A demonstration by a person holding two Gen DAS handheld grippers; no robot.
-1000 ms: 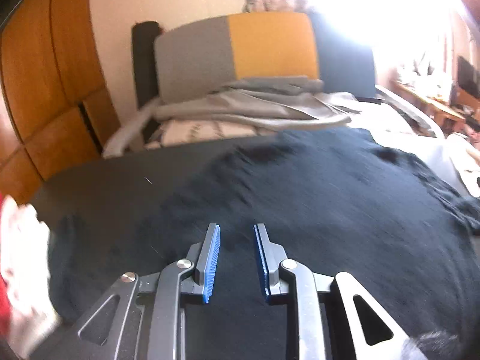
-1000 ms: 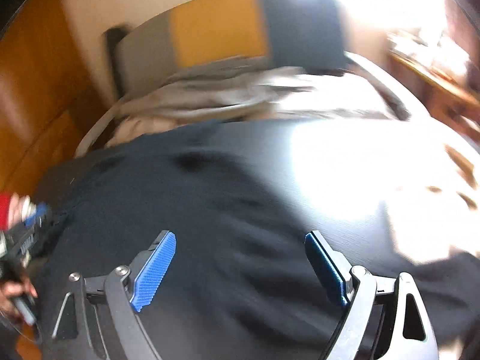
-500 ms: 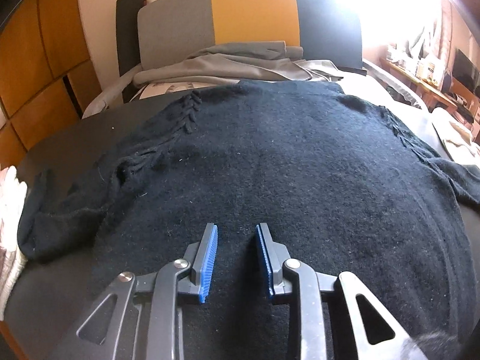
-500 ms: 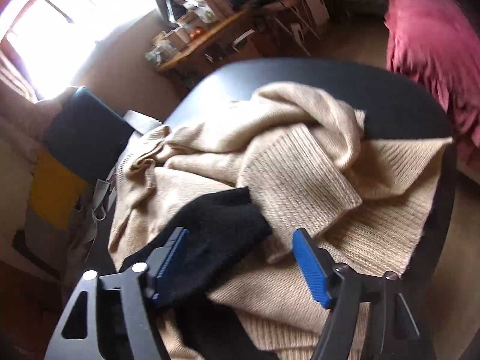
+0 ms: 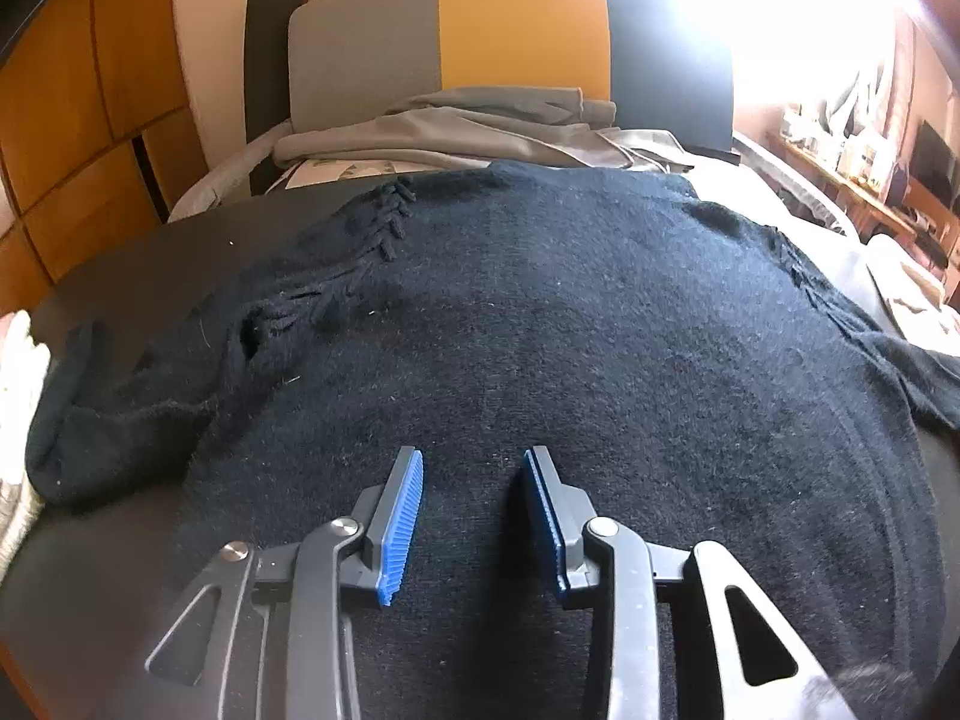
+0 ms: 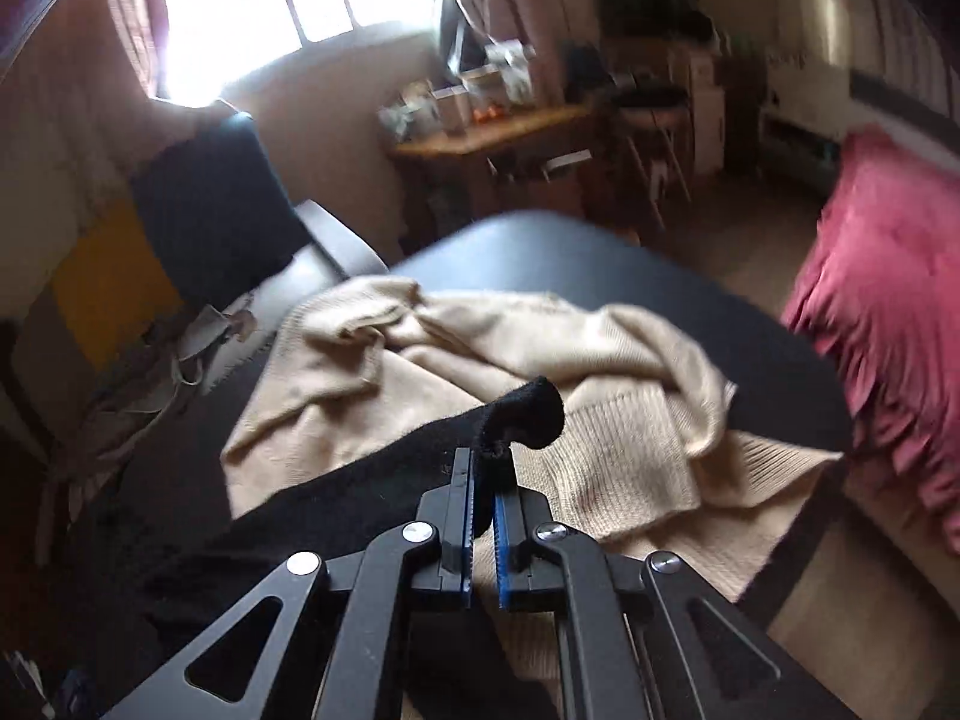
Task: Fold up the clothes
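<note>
**Desk:** Left wrist view — what lies under the tool?

**Photographer:** One black knit sweater (image 5: pixel 600 360), spread flat across a dark table (image 5: pixel 150 264), its near hem beneath the left gripper (image 5: pixel 474 516). That gripper hovers with jaws spread, holding nothing. A row of decorative slits runs down the sweater's left shoulder; the left sleeve (image 5: pixel 108 420) lies bunched beside the body.

**Desk:** And the other side?

**Photographer:** On the right wrist camera, the right gripper (image 6: pixel 485 534) is pressed together on the sweater's right sleeve (image 6: pixel 522 414), the cuff curling up just past the blue ribbed pads (image 6: pixel 467 516). Beyond the cuff sits a rumpled beige sweater (image 6: pixel 420 372), ribbed at its hem.

**Desk:** How will the black one handle?

**Photographer:** Soft, limp and light, by the look of it: fuzzy wool-like knit that drapes and stretches. It should grip well on the ribbed pads but sag between holds. Cuff and hem edges look the surest places to pinch; the slit shoulder could snag.

**Desk:** Background?

**Photographer:** Behind the sweater, a grey, orange and dark panelled chair (image 5: pixel 510 48) carries grey folded clothes (image 5: pixel 456 132).
</note>
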